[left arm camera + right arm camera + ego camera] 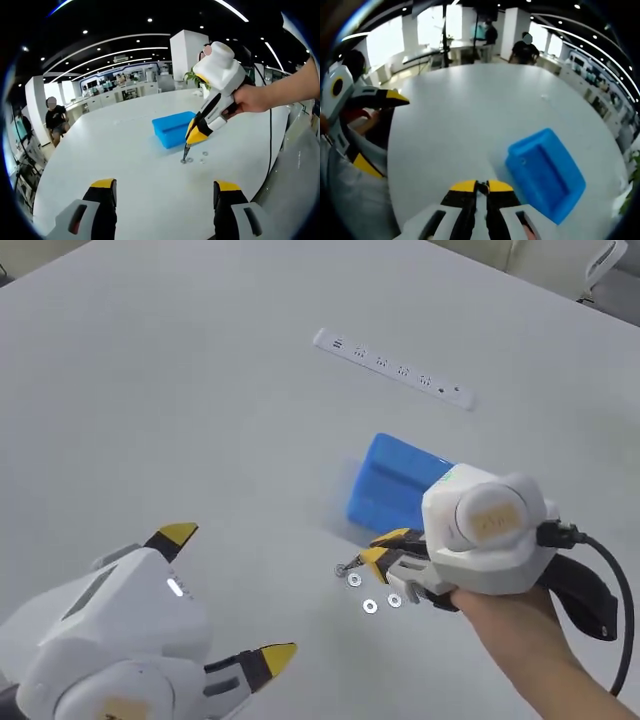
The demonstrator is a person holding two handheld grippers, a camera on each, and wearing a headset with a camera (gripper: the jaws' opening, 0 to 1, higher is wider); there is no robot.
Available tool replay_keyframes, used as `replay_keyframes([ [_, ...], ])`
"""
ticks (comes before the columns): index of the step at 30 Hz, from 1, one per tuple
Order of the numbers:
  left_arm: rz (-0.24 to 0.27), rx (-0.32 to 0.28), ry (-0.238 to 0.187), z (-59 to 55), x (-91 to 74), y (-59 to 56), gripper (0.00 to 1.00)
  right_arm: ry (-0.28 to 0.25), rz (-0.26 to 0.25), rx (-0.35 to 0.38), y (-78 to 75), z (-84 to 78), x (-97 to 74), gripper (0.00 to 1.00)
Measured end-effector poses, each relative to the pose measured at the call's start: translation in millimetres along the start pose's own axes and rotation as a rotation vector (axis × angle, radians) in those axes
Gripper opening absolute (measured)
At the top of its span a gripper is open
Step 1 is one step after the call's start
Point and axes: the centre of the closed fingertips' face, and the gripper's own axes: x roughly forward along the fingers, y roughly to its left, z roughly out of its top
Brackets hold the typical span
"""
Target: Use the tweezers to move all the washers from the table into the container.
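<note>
Left gripper (230,592), lower left of head view: jaws spread wide, nothing between them. Right gripper (383,546), lower right: jaws pressed together on tweezers (185,153), tip down at table (200,390) beside loose washers (370,607). Whether tip pinches one: cannot tell. Blue container (395,485) sits just above washers.

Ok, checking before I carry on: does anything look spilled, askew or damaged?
Nothing stands out. The blue plastic container sits upright on the white table, and the small silver washers lie flat beside it.
</note>
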Motion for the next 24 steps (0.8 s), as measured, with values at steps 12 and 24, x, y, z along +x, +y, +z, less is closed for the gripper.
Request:
replay_keyframes([
  [12,0.003,0.002,0.004,-1.6,0.3,0.7,0.8,0.025,0.002,-0.018,2.3,10.7,8.2,0.02],
  [24,-0.004,0.008,0.015,-3.0,1.4,-1.0,0.79,-0.12,-0.076,0.077,2.9,4.2,11.9,0.02],
])
